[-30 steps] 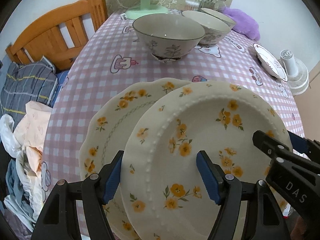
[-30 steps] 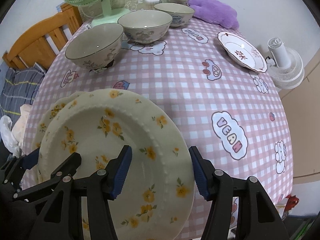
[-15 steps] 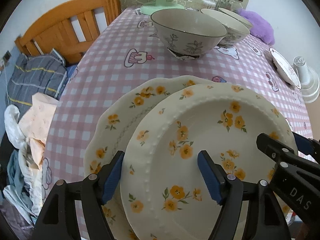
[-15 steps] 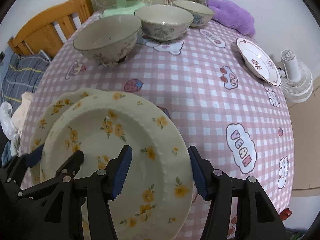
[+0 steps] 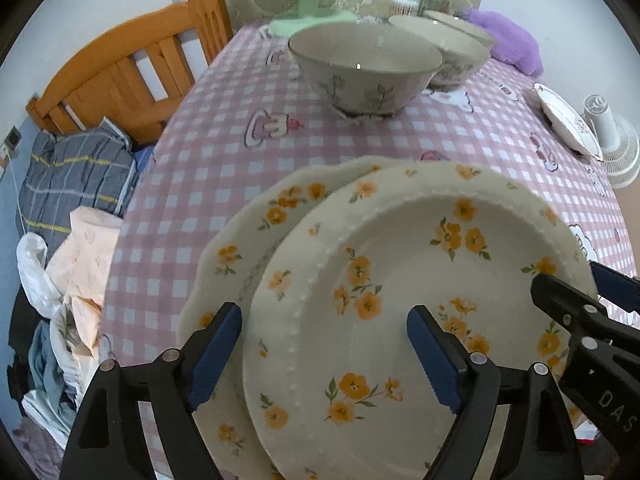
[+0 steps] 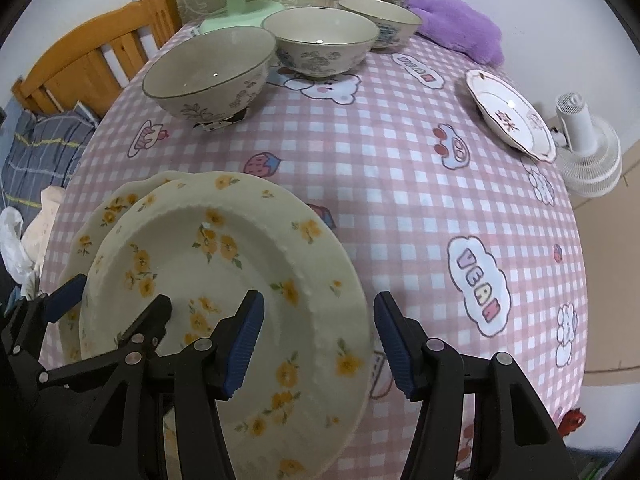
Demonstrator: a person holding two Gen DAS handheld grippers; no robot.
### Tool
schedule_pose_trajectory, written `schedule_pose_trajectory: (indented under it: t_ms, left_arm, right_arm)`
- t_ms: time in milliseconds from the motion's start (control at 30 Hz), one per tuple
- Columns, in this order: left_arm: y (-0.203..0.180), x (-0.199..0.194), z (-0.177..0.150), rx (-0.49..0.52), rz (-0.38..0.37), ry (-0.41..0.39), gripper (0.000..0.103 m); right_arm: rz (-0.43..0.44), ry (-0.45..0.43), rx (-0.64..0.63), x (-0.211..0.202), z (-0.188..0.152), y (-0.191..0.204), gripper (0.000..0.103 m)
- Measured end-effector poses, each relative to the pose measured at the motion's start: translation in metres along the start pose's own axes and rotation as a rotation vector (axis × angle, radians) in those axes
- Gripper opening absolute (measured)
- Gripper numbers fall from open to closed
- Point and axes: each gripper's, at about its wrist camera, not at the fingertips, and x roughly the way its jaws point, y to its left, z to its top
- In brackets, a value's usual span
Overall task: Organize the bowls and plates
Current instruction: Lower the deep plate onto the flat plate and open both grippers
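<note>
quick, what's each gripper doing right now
left gripper: jaws opening, astride the left rim of the top plate, pads not pressing it.
right gripper: open, astride the plate's right rim, no grip visible.

Plate (image 5: 400,280) atop plate (image 5: 248,240), bowls (image 5: 364,68) behind

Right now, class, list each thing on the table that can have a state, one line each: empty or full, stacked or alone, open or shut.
Beaded yellow-flower plate: empty, stacked off-centre on the scalloped plate.
Scalloped yellow-flower plate: underneath, partly covered.
Nearest bowl: upright, empty.
Middle bowl: upright, empty.
Far bowl: upright, contents hidden.
Red-patterned plate: alone, empty.
Left claw: opening, astride the beaded plate's rim.
Right claw: open, astride the same plate's rim.
</note>
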Motion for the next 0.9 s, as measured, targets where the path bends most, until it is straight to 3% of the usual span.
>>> schedule_pose_trajectory:
  t_ms: [100, 167, 267, 433, 900]
  left_arm:
    - [0.003, -0.009, 0.002, 0.010, -0.001, -0.037, 0.088]
    - [0.004, -0.012, 0.003, 0.017, -0.004, -0.050, 0.088]
    - [0.005, -0.016, 0.003, 0.037, -0.018, -0.062, 0.088]
    - [0.007, -0.021, 0.001, 0.069, -0.023, -0.074, 0.088]
    - [0.027, -0.014, -0.002, 0.038, -0.028, -0.040, 0.088]
  right_arm:
    - [-0.004, -0.029, 0.022, -0.009, -0.005, -0.006, 0.059]
    - [-0.016, -0.046, 0.036, -0.014, -0.008, -0.008, 0.040]
    - [0.003, -0.045, 0.057, -0.016, -0.010, -0.009, 0.031]
    - [-0.025, -0.048, 0.064, -0.014, -0.012, -0.002, 0.031]
    - [-0.022, 0.003, 0.004, 0.006, -0.005, 0.028, 0.034]
